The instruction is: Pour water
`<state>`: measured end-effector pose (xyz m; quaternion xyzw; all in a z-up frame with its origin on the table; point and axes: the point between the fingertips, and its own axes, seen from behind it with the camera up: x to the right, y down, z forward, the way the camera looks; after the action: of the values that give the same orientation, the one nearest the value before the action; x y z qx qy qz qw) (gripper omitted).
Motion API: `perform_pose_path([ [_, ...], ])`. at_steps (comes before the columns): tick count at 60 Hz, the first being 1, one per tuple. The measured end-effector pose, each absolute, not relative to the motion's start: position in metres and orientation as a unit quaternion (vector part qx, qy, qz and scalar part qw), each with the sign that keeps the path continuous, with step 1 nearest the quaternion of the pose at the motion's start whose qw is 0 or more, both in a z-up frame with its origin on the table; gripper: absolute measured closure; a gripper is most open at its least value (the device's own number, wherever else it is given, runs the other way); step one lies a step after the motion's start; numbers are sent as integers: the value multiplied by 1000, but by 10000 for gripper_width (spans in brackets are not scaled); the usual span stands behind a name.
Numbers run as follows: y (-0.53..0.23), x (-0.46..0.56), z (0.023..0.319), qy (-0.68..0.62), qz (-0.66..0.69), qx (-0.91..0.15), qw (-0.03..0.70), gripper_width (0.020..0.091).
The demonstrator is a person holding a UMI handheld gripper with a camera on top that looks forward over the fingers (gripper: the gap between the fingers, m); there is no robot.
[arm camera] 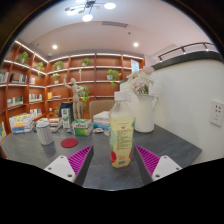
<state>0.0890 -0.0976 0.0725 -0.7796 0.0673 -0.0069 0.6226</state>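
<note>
A clear plastic bottle of yellowish liquid (121, 130) stands on the grey desk (30, 150) just ahead of the wide-open, empty fingers (78, 158). Probably light and slippery; grip its mid-body.

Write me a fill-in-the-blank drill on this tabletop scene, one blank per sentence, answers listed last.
1. The bottle holds ____-coloured liquid.
2. The bottle stands on the grey ____.
3. The gripper has its fingers ____, apart from the bottle.
4. The red lid lies flat to the bottle's ____.

Answers: yellow; table; open; left

Pale yellow bottle (121, 127), white pitcher (144, 110), red coaster (69, 143), grey table (110, 165), magenta-padded fingers (148, 160)
</note>
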Motion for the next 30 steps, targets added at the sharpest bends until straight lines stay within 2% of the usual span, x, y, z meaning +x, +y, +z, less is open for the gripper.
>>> perform_pose_path([
  [7, -81, 126, 55, 67, -9, -772, 632, 277],
  [22, -17, 165, 64, 35, -27, -753, 657, 279],
  [25, -11, 162, 65, 28, -26, -750, 660, 317],
  [30, -5, 159, 67, 22, -32, -744, 667, 456],
])
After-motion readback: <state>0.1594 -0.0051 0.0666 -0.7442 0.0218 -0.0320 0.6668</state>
